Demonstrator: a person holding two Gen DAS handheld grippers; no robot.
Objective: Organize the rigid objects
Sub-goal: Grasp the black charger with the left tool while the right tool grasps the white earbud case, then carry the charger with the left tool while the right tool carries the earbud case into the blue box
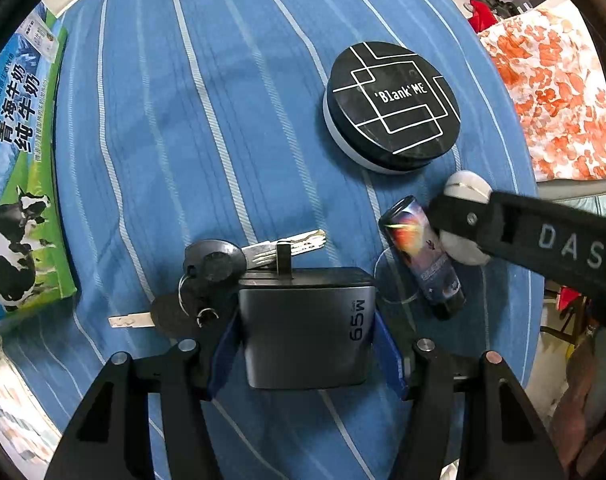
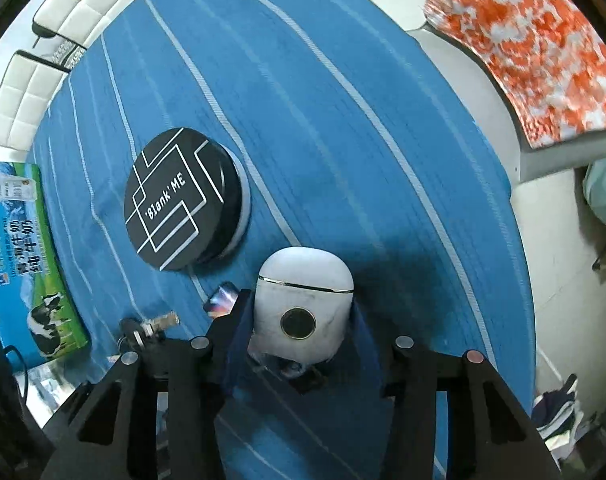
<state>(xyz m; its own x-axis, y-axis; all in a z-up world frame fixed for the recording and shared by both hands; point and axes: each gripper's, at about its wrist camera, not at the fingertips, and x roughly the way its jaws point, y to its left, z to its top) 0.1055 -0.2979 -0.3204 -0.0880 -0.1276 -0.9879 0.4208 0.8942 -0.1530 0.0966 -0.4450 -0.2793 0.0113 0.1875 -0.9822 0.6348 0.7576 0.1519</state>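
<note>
Left tongs: the left gripper [image 1: 306, 344] points down at the bed and pinches the grey charger [image 1: 306, 320] by its two flanks, blue pads flat on its sides, prongs toward 12 o'clock.
Right tongs: the right gripper [image 2: 299, 320] pinches the white earbud case [image 2: 303, 304]; the case sits between the blue pads, lid seam toward 12 o'clock. No earlier look is on hand, so I judge only the grip as it stands.
Task things: the keys [image 1: 207, 280] lie touching the charger's 10 o'clock corner; the printed tube [image 1: 423, 256] lies just beside its 2 o'clock corner; the round black tin [image 1: 391, 108] sits at 1 o'clock, apart from both.
Risk, keys: if the charger is dragged rather than lifted, its prongs could likely snag the key blade lying across them and pull the bunch along.
Risk, tube: it is round and lies on soft cloth; a nudge from either tool would probably roll it.
Risk, crowding: in the left view the right tool's finger [image 1: 543, 240] crosses close over the tube; both hands working at 2 o'clock may collide.
Risk, case: smooth and rounded, it may slip out of the pads.
Edges: the bedspread [image 2: 343, 120] drops off at 3 o'clock, near the orange-patterned cloth [image 2: 535, 40].
Open room: wide bare stripes from 11 to 12 o'clock; the milk carton [image 1: 23, 180] closes off 9 o'clock.
</note>
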